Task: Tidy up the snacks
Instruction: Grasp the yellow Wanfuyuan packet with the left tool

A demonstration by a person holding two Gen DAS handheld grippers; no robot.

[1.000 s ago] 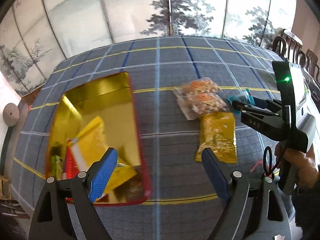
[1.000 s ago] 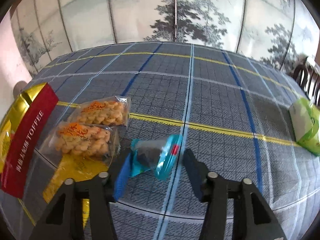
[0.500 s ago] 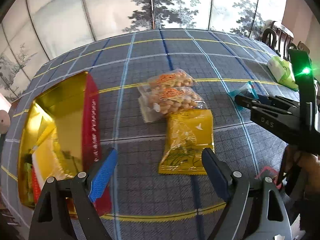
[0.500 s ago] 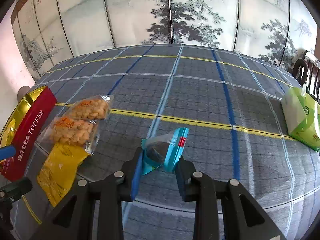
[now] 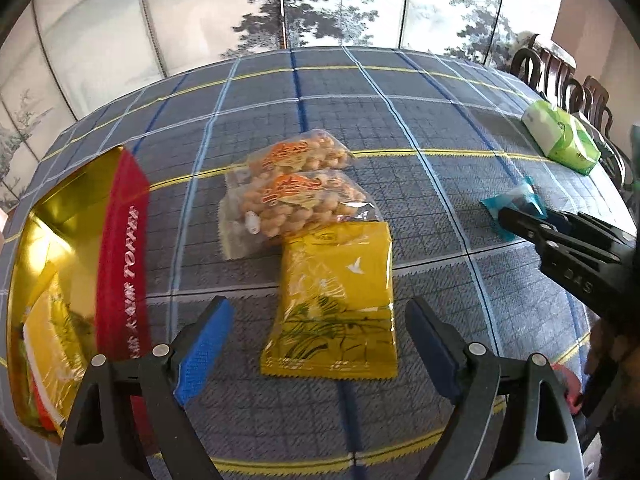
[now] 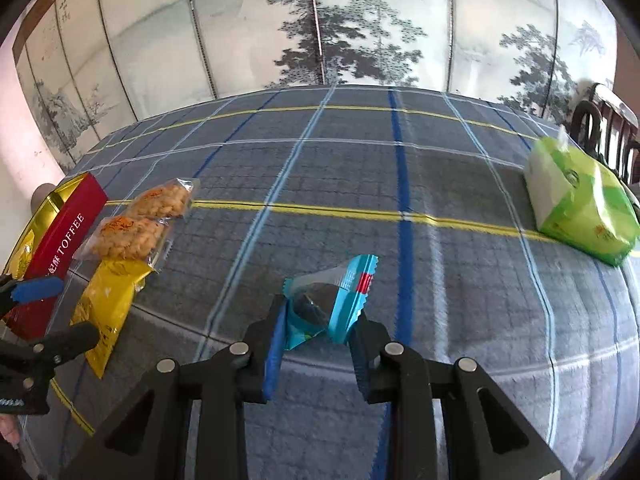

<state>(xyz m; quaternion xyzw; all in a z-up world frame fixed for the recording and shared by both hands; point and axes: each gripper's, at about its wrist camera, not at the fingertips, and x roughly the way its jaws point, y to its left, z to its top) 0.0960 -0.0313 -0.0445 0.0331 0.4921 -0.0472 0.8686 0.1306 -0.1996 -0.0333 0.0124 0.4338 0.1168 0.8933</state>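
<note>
Right wrist view: your right gripper (image 6: 316, 332) has just closed its fingers on the blue packet (image 6: 332, 300); carry it to the red box (image 6: 60, 248). Your left gripper (image 5: 316, 344) hangs open over the yellow packet (image 5: 336, 300).

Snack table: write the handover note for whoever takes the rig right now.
Right hand-held gripper: shut on the blue-wrapped snack, its jaws having just closed.
Left hand-held gripper: open, holds nothing, yellow packet between its fingers.
Two clear packets of puffs lie just beyond the yellow one.
Done: some packets already in the red toffee box.
Left: box the blue snack, yellow packet and both puff packets.
</note>
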